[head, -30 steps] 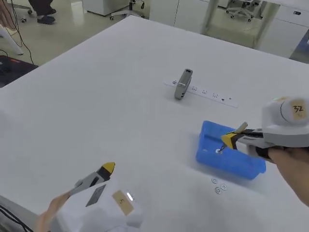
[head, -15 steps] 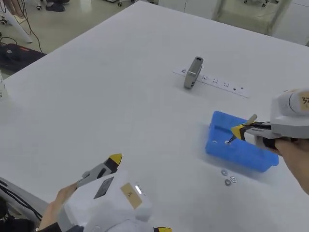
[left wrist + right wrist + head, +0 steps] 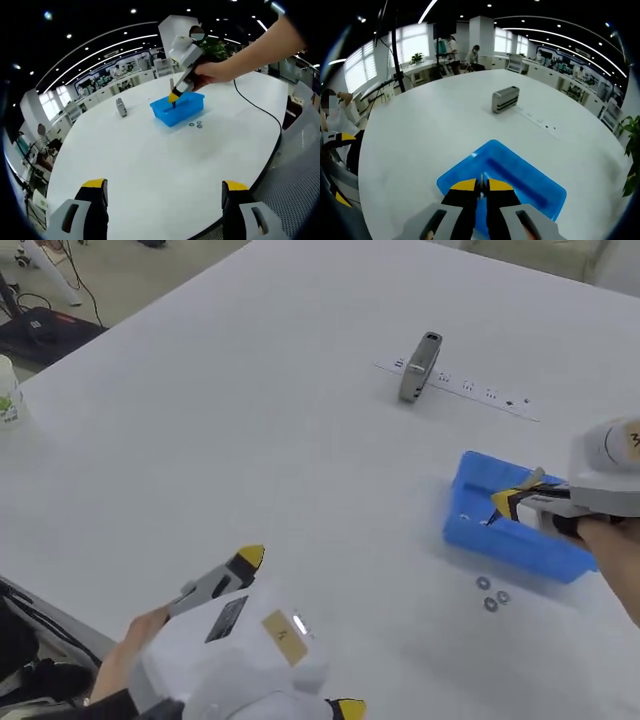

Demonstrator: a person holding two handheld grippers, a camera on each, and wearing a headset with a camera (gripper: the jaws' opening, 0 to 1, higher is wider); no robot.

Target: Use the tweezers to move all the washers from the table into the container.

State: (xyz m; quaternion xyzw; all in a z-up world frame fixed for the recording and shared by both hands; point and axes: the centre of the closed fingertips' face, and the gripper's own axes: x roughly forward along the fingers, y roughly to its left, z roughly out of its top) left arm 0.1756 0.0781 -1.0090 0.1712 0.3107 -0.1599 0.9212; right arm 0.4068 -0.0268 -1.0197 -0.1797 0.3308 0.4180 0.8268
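Right gripper (image 3: pixel 481 191): jaws pressed together on thin metal tweezers (image 3: pixel 489 520), tips down in the blue plastic container (image 3: pixel 520 548). Left gripper (image 3: pixel 165 186): jaws spread, empty. Washers (image 3: pixel 491 593): three on the table (image 3: pixel 250 420), just beside the container. Small flat rings, likely light, rigid and slippery; best nipped across the rim.

Left gripper (image 3: pixel 163 186): fingers (image 3: pixel 94 186) spread wide apart, held low at near left by the left hand (image 3: pixel 135 638), pointing forward and to the right. Right gripper (image 3: pixel 507 502): fingers (image 3: pixel 465 186) pressed together on the tweezers (image 3: pixel 481 180), tips angled down and to the left. The right hand (image 3: pixel 612 545) is wrapped round the grip, forearm coming in from the right.
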